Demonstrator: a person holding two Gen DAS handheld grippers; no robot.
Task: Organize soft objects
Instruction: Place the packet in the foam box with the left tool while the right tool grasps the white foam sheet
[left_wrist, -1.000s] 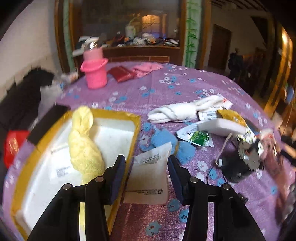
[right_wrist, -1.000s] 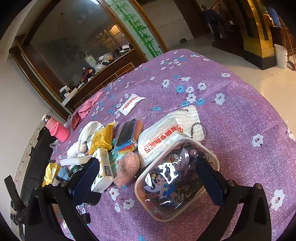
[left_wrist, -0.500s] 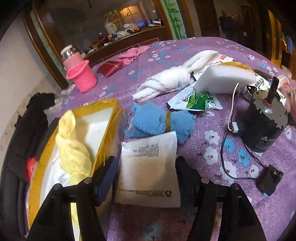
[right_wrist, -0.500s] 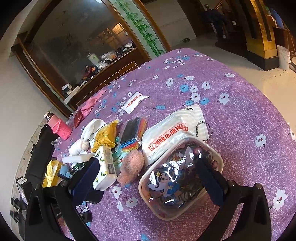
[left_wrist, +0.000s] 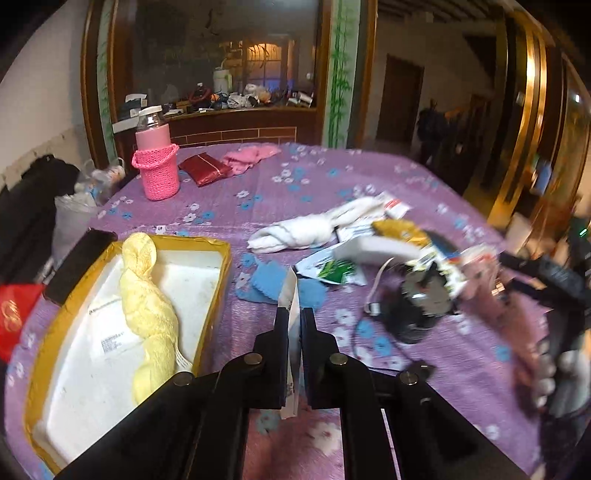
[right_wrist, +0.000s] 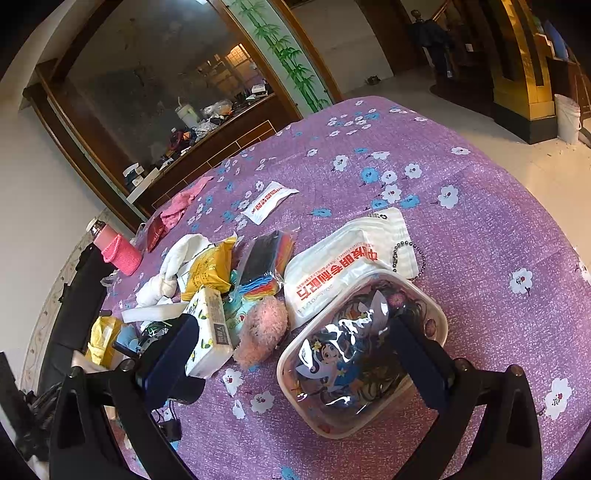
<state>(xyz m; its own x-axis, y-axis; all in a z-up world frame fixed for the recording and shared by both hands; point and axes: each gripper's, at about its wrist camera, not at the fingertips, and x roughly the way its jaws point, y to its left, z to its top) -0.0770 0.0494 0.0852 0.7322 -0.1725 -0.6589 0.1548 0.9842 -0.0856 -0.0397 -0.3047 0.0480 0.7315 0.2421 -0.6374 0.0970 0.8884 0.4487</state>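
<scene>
A: Two grippers are showing. The left gripper (left_wrist: 294, 325) is clamping the white packet (left_wrist: 292, 295) edge-on, hiding its print, beside the yellow towel (left_wrist: 147, 310) lying in the gold-rimmed box (left_wrist: 218, 288).

B: The right gripper (right_wrist: 295, 343) is standing wide, gripping nothing, straddling the clear pouch (right_wrist: 354, 354). Beyond the left gripper, the clutter is blurring.

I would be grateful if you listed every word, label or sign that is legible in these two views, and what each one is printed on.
Nothing can be quoted with confidence.
Large white packet: bold red characters, upside down, not legible.
Small white sachet: red print, too small.
Tissue pack: dark label on its end, blurred.
Yellow packet: fine black print, too small.
Box: sticker on its floor, tiny lines unreadable.
White pouch in the left gripper: seen edge-on.
</scene>
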